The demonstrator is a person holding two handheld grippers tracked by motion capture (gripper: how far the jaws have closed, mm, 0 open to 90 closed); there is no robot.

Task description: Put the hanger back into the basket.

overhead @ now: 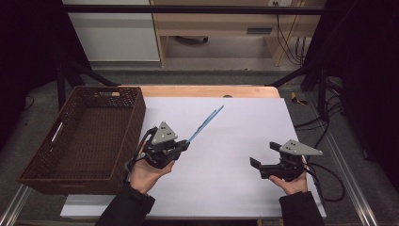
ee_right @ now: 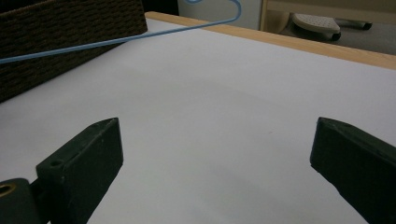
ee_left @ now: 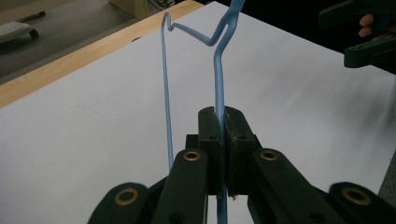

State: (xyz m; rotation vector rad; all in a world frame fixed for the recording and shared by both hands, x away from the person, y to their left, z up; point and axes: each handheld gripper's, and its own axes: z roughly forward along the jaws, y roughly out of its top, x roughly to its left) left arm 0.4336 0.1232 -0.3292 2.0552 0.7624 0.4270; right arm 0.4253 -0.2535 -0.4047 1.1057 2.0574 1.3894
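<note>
While the left gripper [ee_left: 223, 122] clamps a blue hanger [ee_left: 217, 70], the right gripper [ee_right: 215, 154] gapes wide.

Basket [overhead: 84, 136] left of the sheet [overhead: 226, 165]; hanger [overhead: 205, 123] apparently raised above it.

Bench [overhead: 207, 91]: pale wood top, visible as a strip along the far edge. White sheet [overhead: 235, 155] covered most of its surface. Dark brown woven basket [overhead: 33, 174] with slotted handles sat at the left, overlapping the sheet's left edge
</note>
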